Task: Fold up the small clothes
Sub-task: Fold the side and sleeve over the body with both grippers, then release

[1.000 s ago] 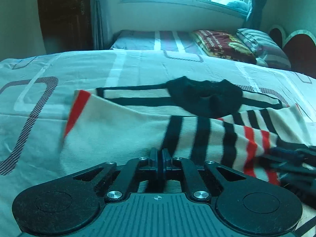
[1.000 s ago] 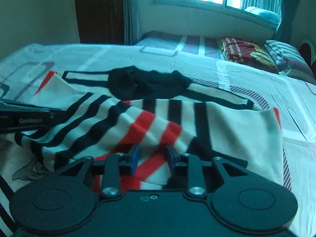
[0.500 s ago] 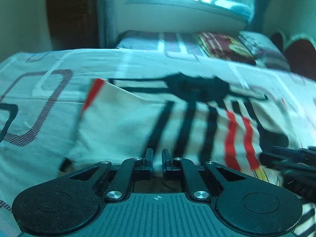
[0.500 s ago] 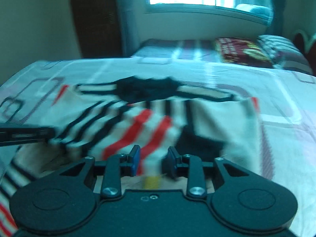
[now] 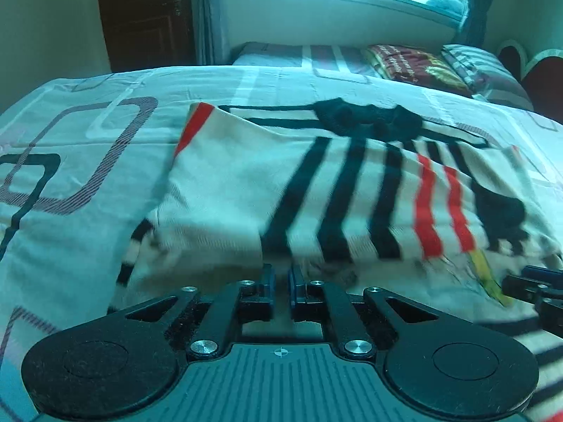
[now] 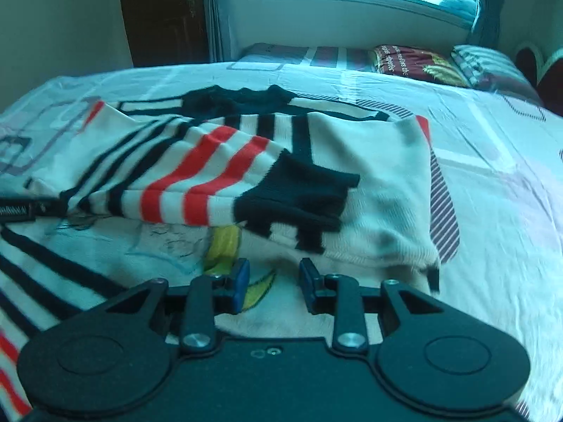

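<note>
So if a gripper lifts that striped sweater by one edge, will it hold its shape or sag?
The striped sweater will probably sag: its folded-over sleeve already drapes in soft waves. The knit looks thick, so likely somewhat heavy for its size. Its ribbed surface probably grips the bedsheet and would drag, not slide.

Sweater [image 6: 246, 176] lies on bed [image 6: 492, 183] ahead of both fingers [image 6: 241, 281]; pillows [image 6: 418, 61] beyond it, door [image 6: 165, 14] far left.
</note>
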`<state>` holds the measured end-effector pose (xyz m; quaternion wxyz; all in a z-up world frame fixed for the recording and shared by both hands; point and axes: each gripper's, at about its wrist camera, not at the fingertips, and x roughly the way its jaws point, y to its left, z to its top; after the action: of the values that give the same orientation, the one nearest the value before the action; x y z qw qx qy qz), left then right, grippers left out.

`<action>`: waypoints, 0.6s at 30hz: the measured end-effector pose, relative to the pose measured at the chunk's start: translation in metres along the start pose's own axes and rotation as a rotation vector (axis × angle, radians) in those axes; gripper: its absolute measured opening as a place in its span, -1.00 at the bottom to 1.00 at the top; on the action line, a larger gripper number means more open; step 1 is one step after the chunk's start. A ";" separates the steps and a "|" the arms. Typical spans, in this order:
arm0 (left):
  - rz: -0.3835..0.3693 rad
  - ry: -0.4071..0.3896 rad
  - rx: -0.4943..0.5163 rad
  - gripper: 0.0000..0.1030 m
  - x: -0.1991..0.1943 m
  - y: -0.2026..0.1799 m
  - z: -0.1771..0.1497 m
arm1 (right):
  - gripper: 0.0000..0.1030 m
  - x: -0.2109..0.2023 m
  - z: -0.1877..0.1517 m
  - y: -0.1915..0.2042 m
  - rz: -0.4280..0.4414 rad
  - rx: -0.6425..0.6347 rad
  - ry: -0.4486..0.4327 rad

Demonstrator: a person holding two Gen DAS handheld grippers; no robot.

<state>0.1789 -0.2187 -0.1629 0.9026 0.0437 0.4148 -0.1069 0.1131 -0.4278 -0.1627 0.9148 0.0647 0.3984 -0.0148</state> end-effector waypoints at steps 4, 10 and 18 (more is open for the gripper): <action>-0.076 0.033 0.031 -0.86 -0.021 -0.014 -0.020 | -0.37 -0.020 -0.017 0.033 0.092 -0.049 -0.016; -0.071 0.065 0.097 -0.86 -0.032 -0.017 -0.054 | -0.39 -0.027 -0.047 0.073 0.120 -0.126 0.041; -0.085 0.068 0.091 -0.87 -0.049 0.023 -0.073 | -0.41 -0.053 -0.080 0.048 -0.055 -0.077 0.022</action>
<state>0.0995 -0.1761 -0.1732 0.8796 0.0708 0.4415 -0.1625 0.0231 -0.3710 -0.1728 0.9114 0.0186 0.4104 -0.0240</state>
